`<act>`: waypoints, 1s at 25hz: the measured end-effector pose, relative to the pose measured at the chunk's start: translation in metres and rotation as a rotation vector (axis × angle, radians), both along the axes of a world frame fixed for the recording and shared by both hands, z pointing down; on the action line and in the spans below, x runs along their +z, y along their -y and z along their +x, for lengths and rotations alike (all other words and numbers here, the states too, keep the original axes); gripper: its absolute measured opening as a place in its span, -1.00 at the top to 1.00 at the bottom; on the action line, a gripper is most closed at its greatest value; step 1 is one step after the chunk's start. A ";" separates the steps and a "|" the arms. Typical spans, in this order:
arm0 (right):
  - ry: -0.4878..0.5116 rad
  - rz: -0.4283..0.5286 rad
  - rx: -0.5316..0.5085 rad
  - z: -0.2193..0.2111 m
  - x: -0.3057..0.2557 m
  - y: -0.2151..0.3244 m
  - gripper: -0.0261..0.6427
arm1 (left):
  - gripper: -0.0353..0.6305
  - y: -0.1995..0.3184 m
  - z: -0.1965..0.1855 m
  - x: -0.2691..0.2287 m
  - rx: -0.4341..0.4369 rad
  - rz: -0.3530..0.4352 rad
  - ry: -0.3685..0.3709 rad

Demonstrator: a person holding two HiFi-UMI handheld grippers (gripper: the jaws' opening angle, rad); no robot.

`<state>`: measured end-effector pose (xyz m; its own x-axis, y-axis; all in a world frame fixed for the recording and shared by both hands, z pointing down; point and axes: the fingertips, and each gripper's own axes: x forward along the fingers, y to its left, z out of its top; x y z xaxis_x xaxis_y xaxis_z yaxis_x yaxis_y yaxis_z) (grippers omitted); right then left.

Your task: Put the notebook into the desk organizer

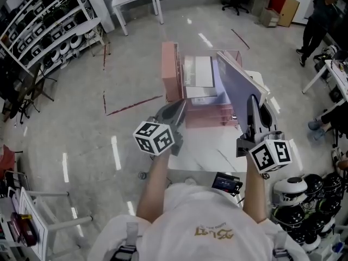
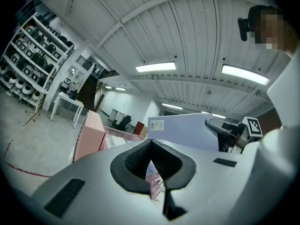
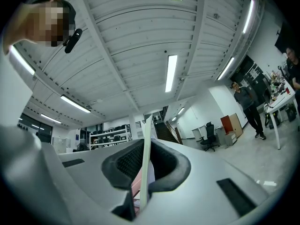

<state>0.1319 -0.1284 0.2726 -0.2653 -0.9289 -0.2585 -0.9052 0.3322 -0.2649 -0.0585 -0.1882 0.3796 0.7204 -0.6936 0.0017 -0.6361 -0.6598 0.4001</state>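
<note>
Right gripper (image 1: 253,105) is clamped on the lavender notebook (image 1: 238,83), which is held on edge above the pink desk organizer (image 1: 172,72). Left gripper (image 1: 175,110) is closed on nothing.

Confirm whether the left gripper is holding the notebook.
No, the notebook sits clamped in the right gripper; the left gripper holds nothing.

Lavender notebook (image 1: 239,88) stands tilted on edge at the pink desk organizer's (image 1: 173,75) right side.
</note>
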 end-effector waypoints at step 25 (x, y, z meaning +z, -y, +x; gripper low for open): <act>0.019 0.030 -0.020 0.004 0.015 0.083 0.80 | 0.85 0.068 0.004 0.022 -0.030 -0.028 0.037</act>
